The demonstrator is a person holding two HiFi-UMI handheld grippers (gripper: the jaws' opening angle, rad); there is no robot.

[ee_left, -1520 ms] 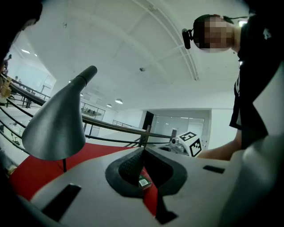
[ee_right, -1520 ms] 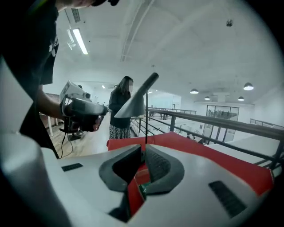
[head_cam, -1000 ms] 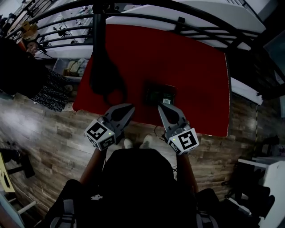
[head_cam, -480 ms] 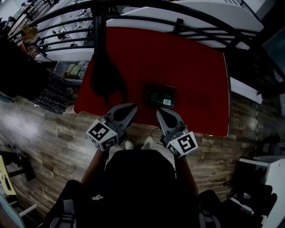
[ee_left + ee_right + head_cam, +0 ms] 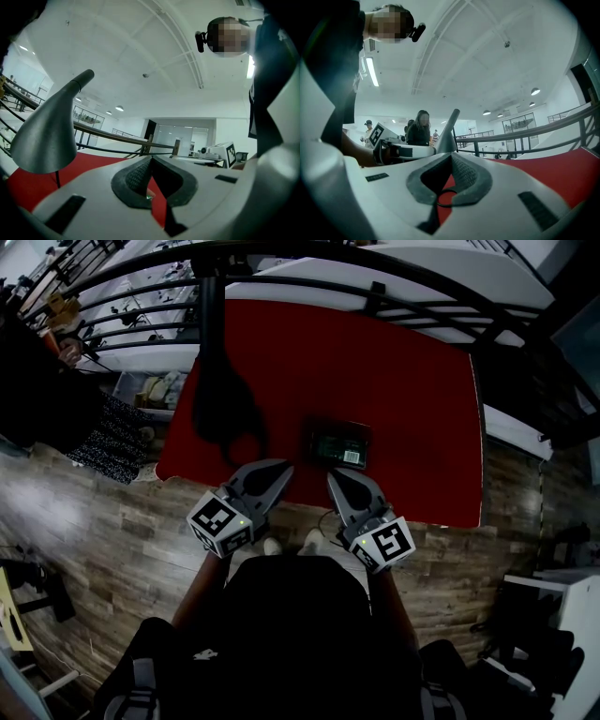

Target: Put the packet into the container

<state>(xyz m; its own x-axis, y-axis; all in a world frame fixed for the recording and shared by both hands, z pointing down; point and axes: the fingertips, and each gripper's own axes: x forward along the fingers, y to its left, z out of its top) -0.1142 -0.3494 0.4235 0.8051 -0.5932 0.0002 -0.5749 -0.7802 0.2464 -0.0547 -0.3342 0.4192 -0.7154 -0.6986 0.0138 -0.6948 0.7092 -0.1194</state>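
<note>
Both tongs are closed on nothing: my left tongs (image 5: 279, 466) and right tongs (image 5: 333, 474) have their jaws pressed together, empty, hanging over the near edge of the red table (image 5: 412, 390). Just beyond the right tips sits the dark container (image 5: 312, 434), and the packet (image 5: 337, 444) appears to lie flat inside it, white label up. I judge the placing done; all that looks left is confirming the packet sits fully within the rim.
</note>
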